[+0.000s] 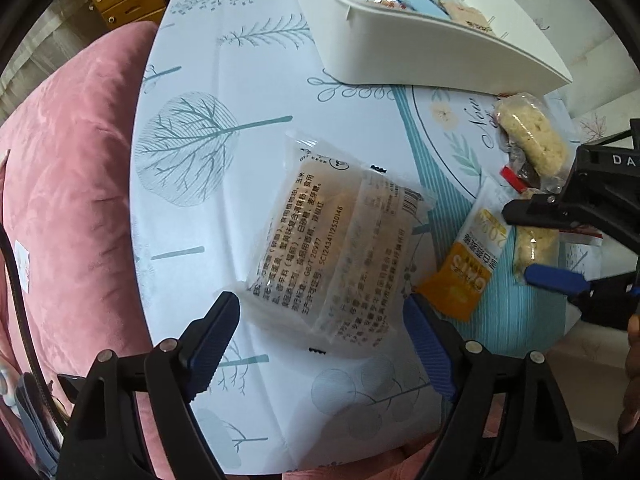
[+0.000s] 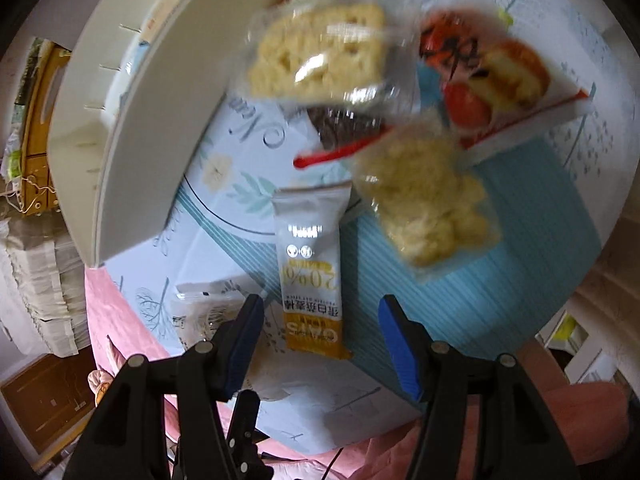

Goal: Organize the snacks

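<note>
Only right wrist shows the red-printed packet [image 2: 496,68].

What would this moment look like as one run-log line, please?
left gripper: open over clear pastry pack | right gripper: open over oat bar | white organizer: partly filled

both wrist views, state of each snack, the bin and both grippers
left gripper: open, straddling cake packet
cake packet: sealed, flat, label up
right gripper: open, around oat bar
oat bar: sealed, flat
white organizer bin: partly filled
rice crisp packets: sealed, on table
</note>
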